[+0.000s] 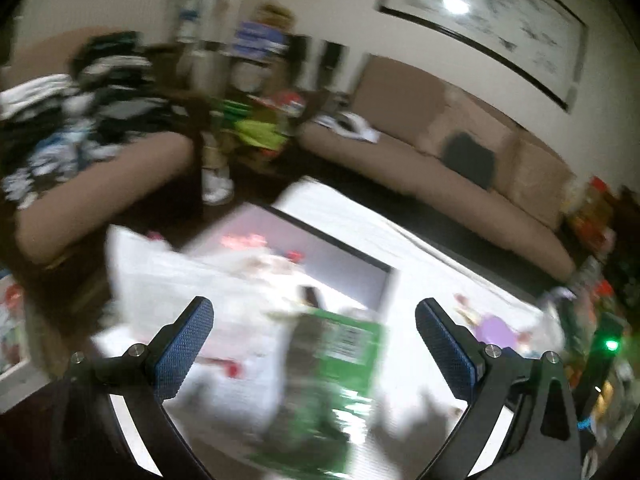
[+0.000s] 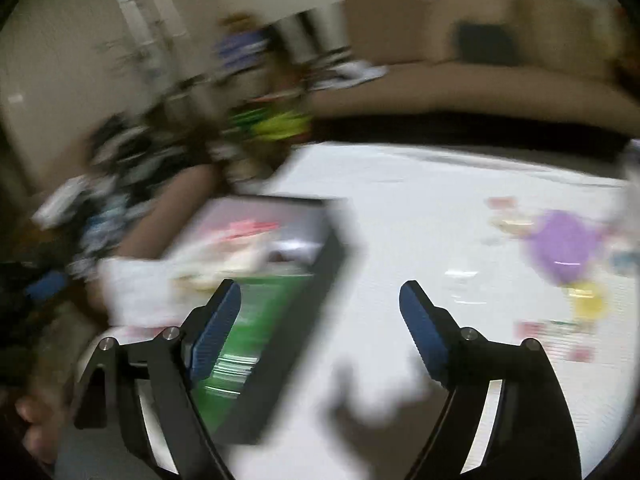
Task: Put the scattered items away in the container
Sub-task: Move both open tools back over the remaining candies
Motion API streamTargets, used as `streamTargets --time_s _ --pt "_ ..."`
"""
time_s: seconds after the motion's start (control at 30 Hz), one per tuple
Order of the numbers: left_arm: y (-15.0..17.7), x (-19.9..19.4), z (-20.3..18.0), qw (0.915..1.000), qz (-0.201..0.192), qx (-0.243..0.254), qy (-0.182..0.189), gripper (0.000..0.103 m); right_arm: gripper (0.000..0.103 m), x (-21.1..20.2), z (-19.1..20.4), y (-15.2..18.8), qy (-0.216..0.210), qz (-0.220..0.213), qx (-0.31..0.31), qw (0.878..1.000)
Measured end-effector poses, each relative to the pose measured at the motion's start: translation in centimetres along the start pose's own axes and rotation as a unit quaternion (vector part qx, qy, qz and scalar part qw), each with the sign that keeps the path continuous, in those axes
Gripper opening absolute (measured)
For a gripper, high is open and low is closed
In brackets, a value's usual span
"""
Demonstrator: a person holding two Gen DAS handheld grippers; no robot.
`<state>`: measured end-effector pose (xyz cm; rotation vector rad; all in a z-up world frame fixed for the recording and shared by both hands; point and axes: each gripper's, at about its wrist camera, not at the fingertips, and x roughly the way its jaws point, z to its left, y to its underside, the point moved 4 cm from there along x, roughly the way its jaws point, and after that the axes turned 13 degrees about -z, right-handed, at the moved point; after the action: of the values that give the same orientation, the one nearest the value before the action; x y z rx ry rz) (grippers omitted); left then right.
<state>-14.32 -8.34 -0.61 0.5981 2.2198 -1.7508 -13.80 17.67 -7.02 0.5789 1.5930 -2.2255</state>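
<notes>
Box, dark-walled, sits on the white table at 10 o'clock of the right gripper; jaws apart, empty. Green packet lies inside. Left gripper jaws apart, above the packet. Purple item at 2 o'clock.
</notes>
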Motion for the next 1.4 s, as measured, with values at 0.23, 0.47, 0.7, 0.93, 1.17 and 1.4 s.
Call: streamTargets --time_s 0.23,0.47,0.7,0.93,1.17,1.4 --pt "6.3 4.5 -10.4 0.9929 0.088 0.069 0.041 0.103 0.074 -1.5 -18.3 5.7 0.193 0.088 0.093 0.973" --pt "14.8 11.0 -16.9 0.9696 0.221 0.078 0.071 0.103 0.061 -2.4 -25.6 8.6 0.233 0.136 0.072 0.960" --pt "17.6 12.2 -20.1 0.9700 0.211 0.095 0.073 0.102 0.046 0.9 -25.1 8.8 0.178 0.145 0.063 0.971" --pt "16.3 12.1 -21.5 0.9700 0.163 0.166 0.071 0.102 0.036 3.5 -25.7 10.5 0.206 0.144 0.040 0.967" --pt "16.5 11.5 -22.3 0.9705 0.147 0.173 0.081 0.102 0.022 1.5 -26.7 10.5 0.170 0.124 0.115 0.971" --pt "20.6 13.0 -23.8 0.9574 0.213 0.165 0.105 0.099 0.022 -5.2 -27.2 7.9 0.181 0.081 0.147 0.969"
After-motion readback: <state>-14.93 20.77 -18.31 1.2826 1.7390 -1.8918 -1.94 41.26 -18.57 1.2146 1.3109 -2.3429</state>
